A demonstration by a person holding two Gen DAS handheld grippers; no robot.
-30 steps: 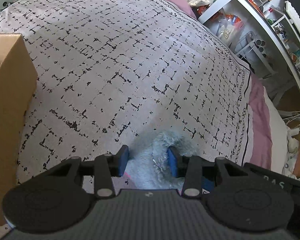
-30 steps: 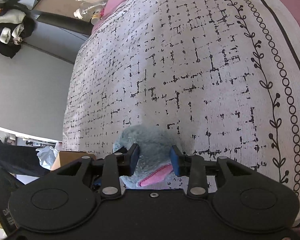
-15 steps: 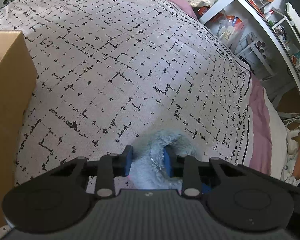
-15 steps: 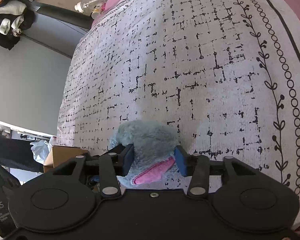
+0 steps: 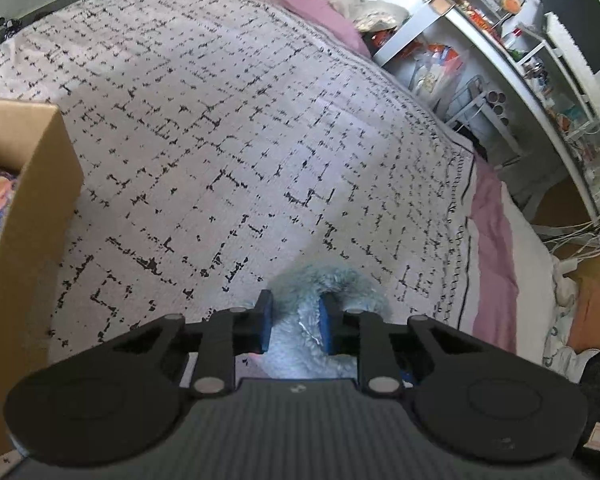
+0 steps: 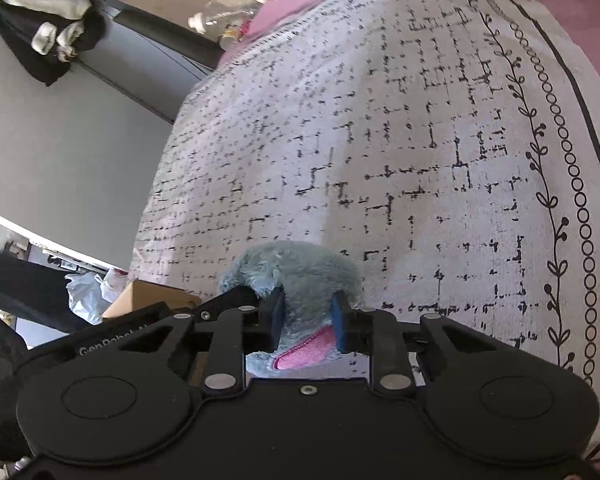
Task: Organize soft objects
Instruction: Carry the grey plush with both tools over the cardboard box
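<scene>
Since the earlier frame, both pairs of jaws have just been closing on the grey-blue plush toy [image 5: 300, 336]. The left gripper [image 5: 294, 322] pinches its fuzzy body; the right gripper [image 6: 307, 320] pinches it above a pink patch. The toy sits over the patterned bedspread [image 5: 220, 140], with a cardboard box [image 5: 32, 216] at left.

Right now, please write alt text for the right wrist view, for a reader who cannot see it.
The right gripper pinches a fluffy grey-blue plush toy with a pink patch, over a bed cover with a black broken-grid pattern. A cardboard box corner shows at the lower left.
</scene>
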